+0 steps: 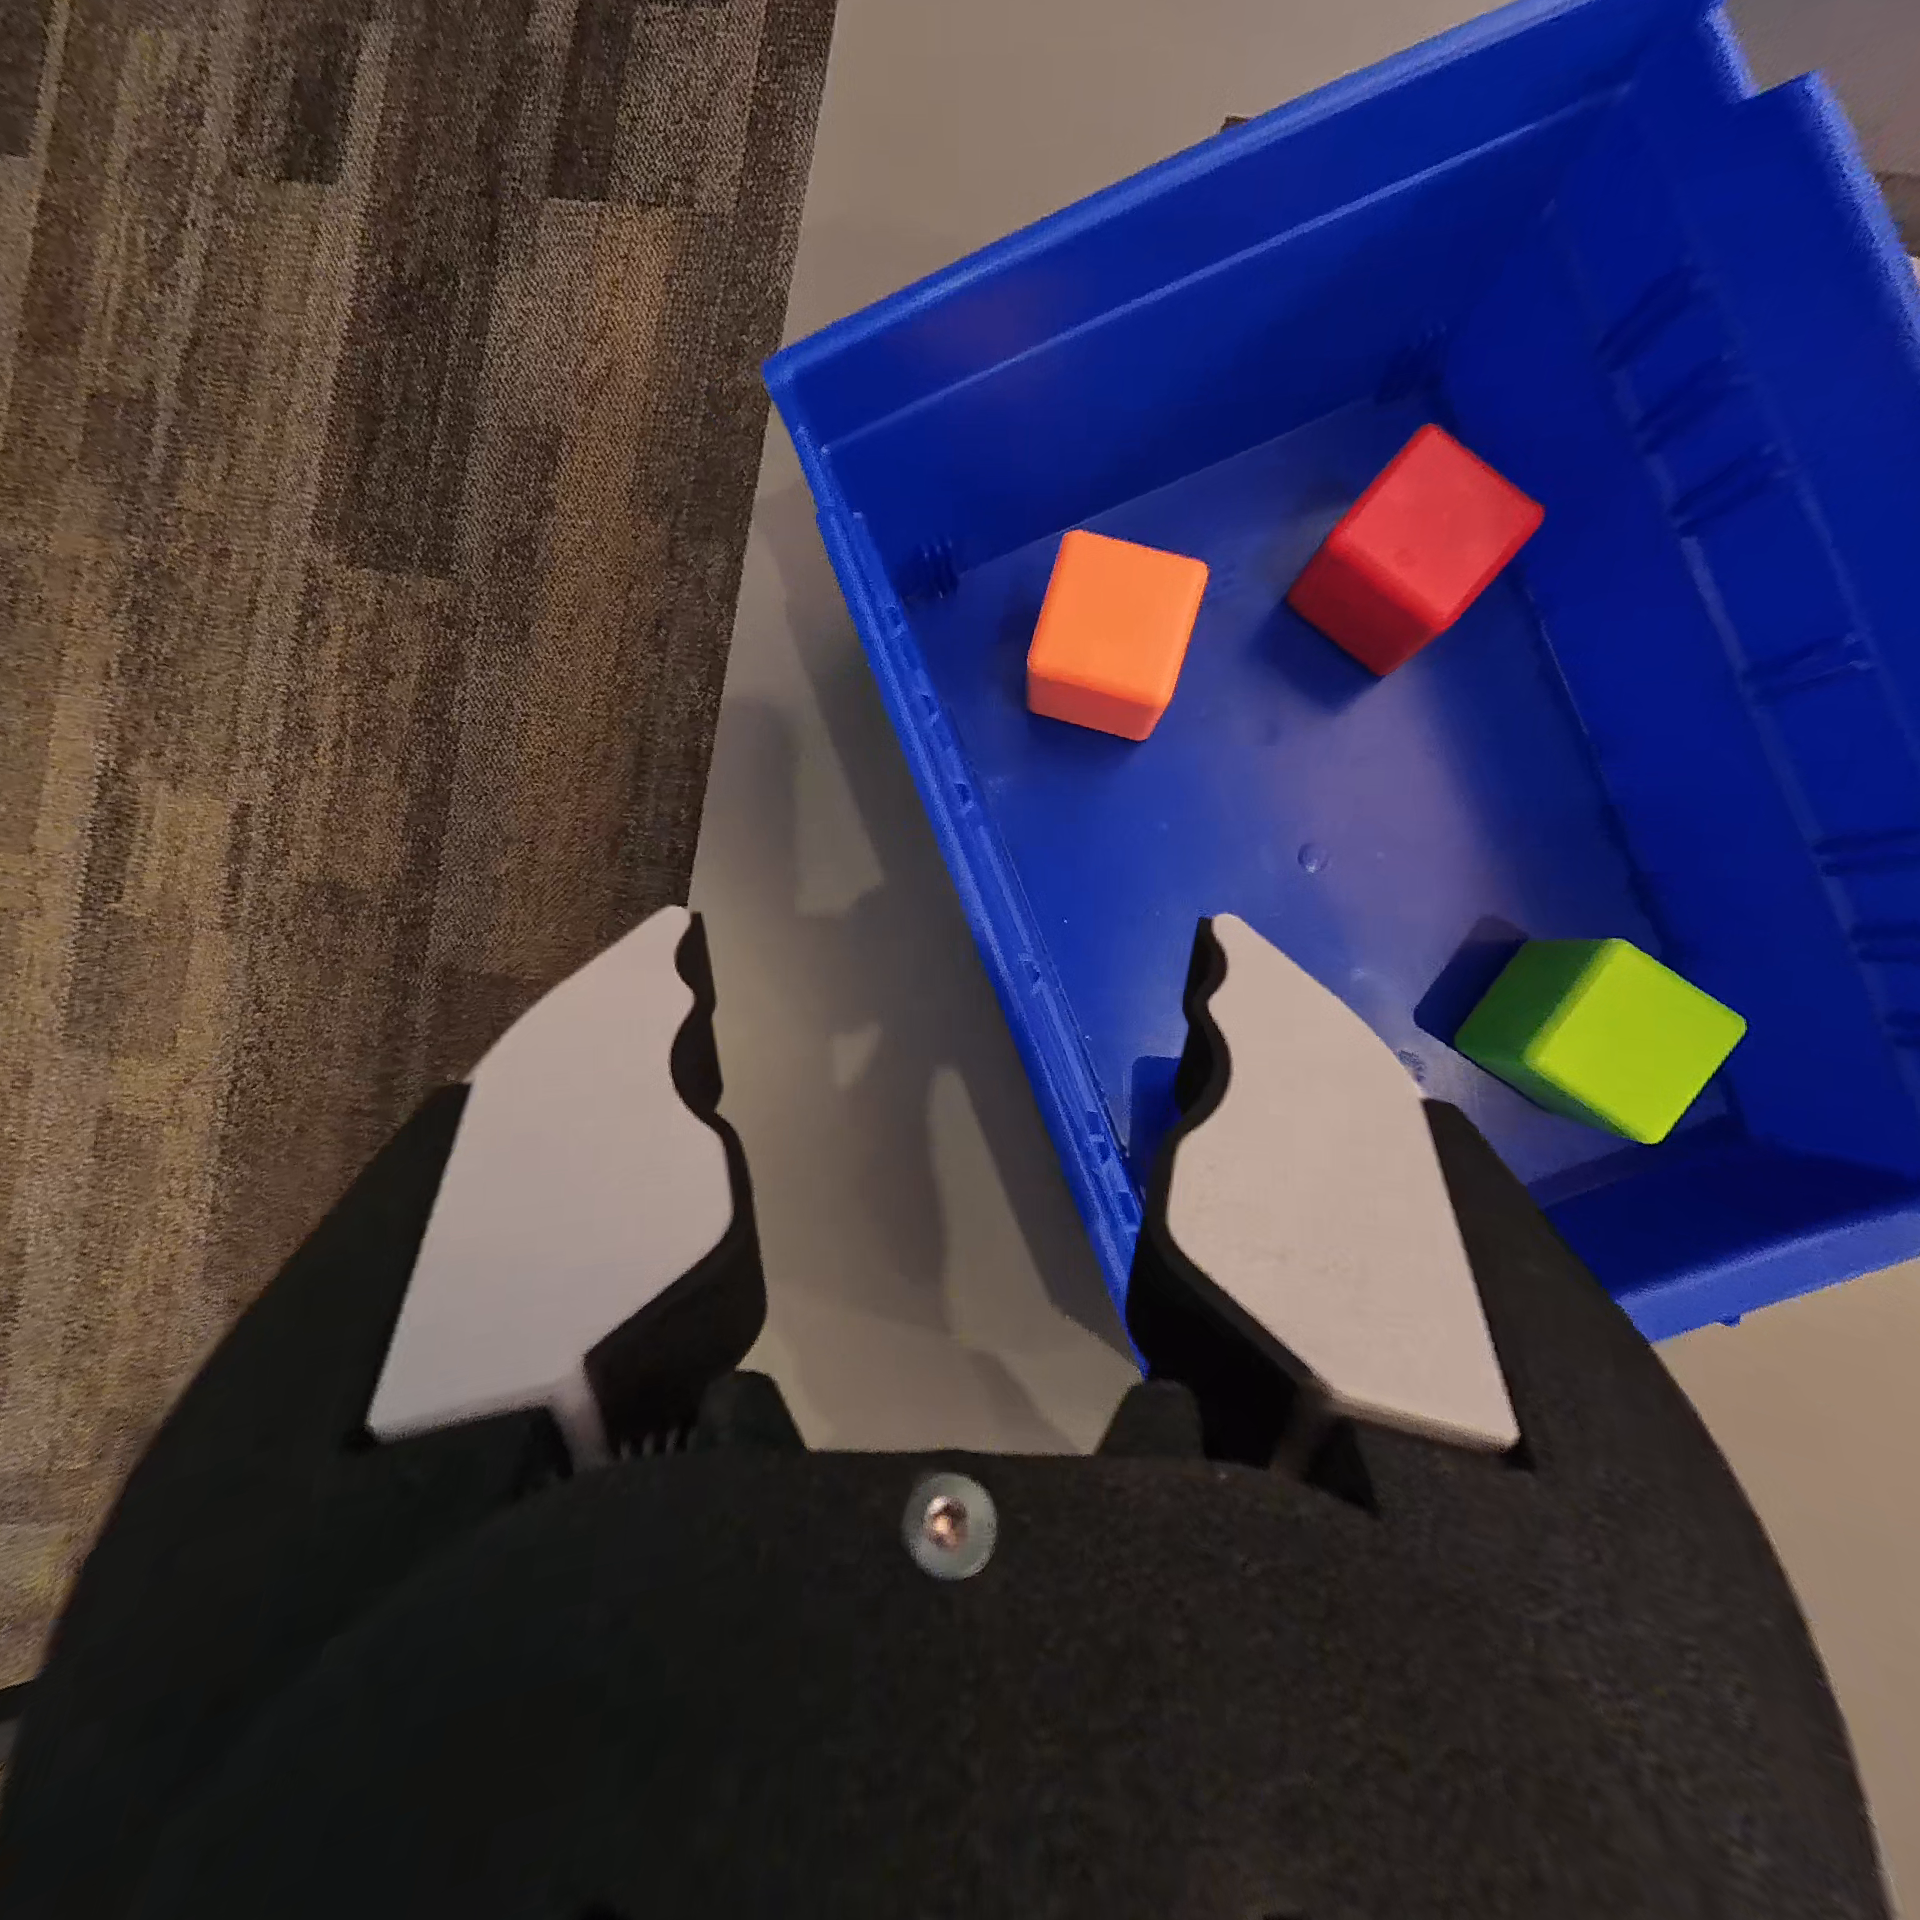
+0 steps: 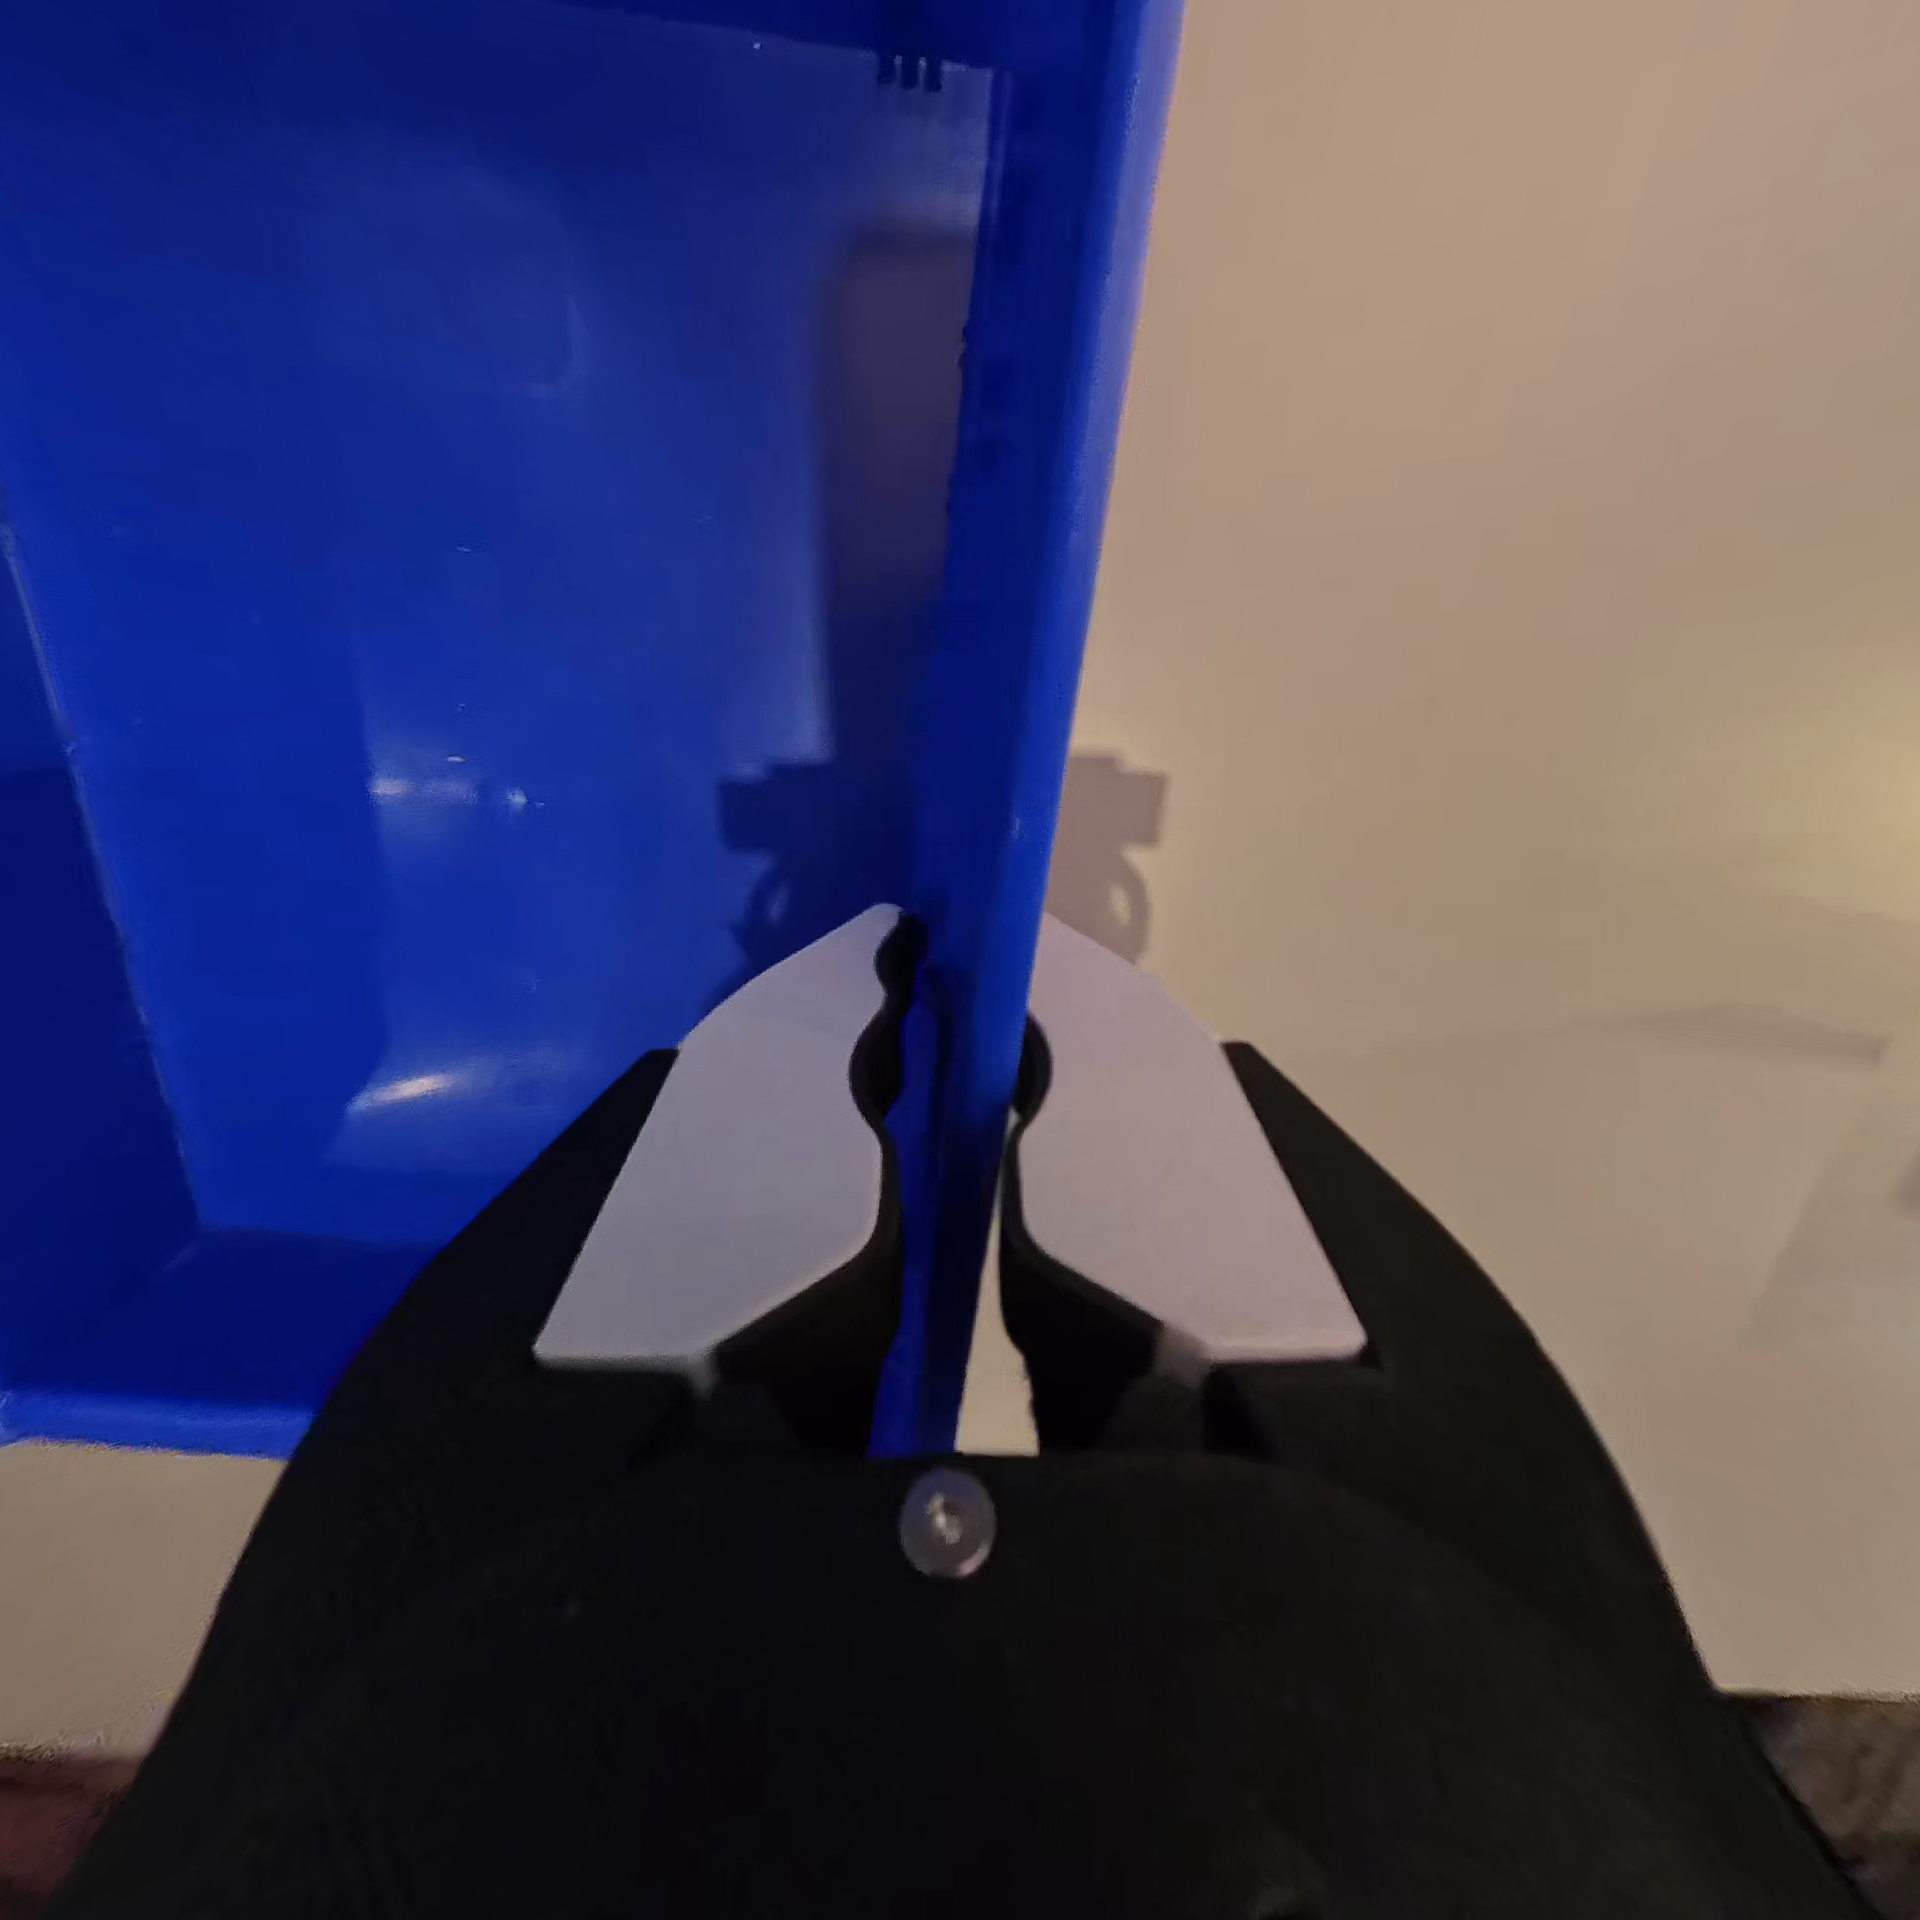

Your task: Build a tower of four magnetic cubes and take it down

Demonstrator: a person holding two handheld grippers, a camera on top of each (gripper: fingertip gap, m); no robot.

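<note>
The right gripper (image 2: 961, 925) clamps one wall of the blue plastic bin (image 2: 1049, 520). The left gripper (image 1: 951, 920) gapes wide, empty, straddling the bin's near wall above the pale table (image 1: 831, 1039). Inside lie three separate cubes: an orange plastic cube (image 1: 1114, 634), a red plastic cube (image 1: 1413, 545) and a green plastic cube (image 1: 1605, 1034).

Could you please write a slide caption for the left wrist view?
Open left hand-held gripper straddling the wall of a blue plastic bin holding orange, red and green cubes.

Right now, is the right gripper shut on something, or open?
Shut. In the right wrist view the right gripper clamps the blue bin's side wall, one finger inside the bin and one outside, pressed against the plastic.
</note>
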